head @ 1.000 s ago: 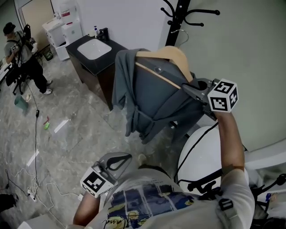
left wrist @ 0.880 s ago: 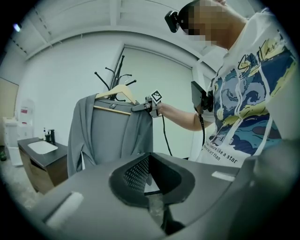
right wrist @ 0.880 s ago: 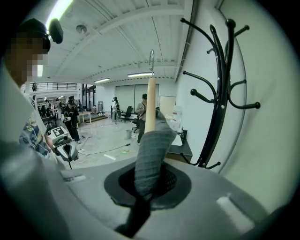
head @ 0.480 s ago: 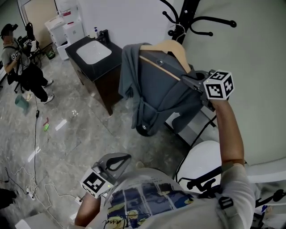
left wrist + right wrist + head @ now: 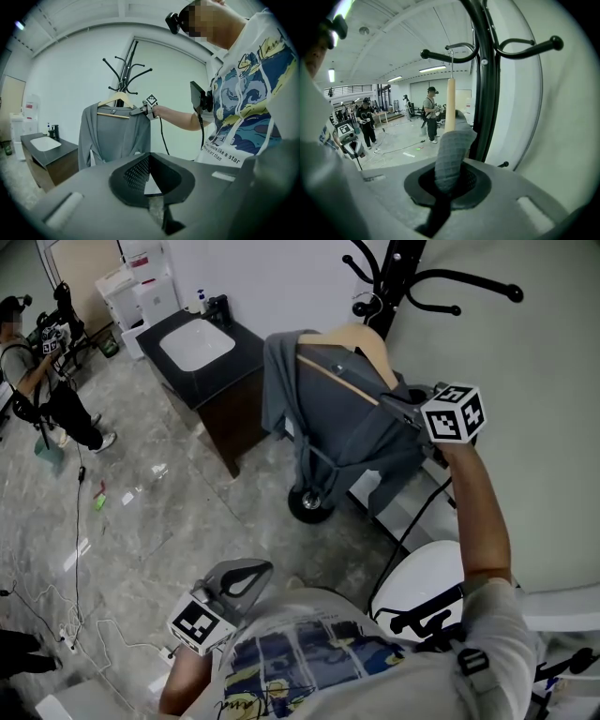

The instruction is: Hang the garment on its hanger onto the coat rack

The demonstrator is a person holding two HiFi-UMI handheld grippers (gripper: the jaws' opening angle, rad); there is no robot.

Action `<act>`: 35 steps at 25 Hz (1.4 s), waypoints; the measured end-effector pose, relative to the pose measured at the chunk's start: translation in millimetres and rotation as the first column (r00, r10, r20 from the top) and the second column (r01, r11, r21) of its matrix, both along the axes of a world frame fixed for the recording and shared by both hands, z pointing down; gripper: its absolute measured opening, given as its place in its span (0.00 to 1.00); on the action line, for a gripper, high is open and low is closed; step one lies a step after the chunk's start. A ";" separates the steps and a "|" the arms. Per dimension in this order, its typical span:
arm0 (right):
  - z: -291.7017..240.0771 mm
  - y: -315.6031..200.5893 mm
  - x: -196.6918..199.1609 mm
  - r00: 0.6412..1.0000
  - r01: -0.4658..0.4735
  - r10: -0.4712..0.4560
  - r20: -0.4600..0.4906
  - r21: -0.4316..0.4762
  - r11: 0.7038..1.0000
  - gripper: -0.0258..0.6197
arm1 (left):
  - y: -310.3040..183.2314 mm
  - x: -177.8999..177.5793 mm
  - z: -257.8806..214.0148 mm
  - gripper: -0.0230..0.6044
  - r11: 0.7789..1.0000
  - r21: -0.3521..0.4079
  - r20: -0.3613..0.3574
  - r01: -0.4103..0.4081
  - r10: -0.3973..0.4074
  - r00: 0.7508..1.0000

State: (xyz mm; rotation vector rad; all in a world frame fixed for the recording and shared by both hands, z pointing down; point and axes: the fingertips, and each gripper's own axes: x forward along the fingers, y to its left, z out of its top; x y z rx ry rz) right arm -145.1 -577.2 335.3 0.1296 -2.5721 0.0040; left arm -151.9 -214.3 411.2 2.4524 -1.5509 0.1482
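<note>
The black coat rack point(image 5: 405, 276) stands at one o'clock in the head view, and just below it, toward twelve, the grey garment point(image 5: 342, 418) hangs clear of the floor on its wooden hanger point(image 5: 364, 341). The hanger's metal hook sits at one of the rack's lower arms, seemingly over it. The right gripper point(image 5: 398, 411), at two o'clock, has its jaws pinched on the garment's shoulder at the hanger's end, while the left gripper point(image 5: 246, 576), at seven o'clock near the person's chest, has its jaws together on nothing.
</note>
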 end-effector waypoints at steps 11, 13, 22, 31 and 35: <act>10.0 -8.4 -0.9 1.000 -0.025 0.025 0.003 -0.027 0.999 0.05 | 5.3 -8.2 0.8 0.04 1.000 -0.020 -0.018 0.012 -0.013 1.000; 11.9 -9.7 -0.6 0.999 -0.033 0.033 0.005 -0.030 0.999 0.05 | 6.6 -9.0 -1.8 0.04 1.000 -0.022 -0.009 0.005 -0.005 1.000; 7.3 -7.9 1.0 0.996 -0.079 0.079 0.041 0.007 0.997 0.11 | 29.1 -7.6 -11.3 0.04 1.000 -0.024 -0.010 -0.008 0.008 1.000; -31.6 3.5 35.5 0.956 -0.263 0.238 0.172 0.145 0.954 0.24 | 75.8 -7.0 -8.5 0.04 0.999 -0.029 -0.017 -0.041 0.040 0.999; -46.1 28.8 64.1 0.927 -0.357 0.311 0.208 0.246 0.901 0.26 | 99.8 -2.1 -7.3 0.04 0.997 -0.030 -0.016 -0.065 0.064 0.998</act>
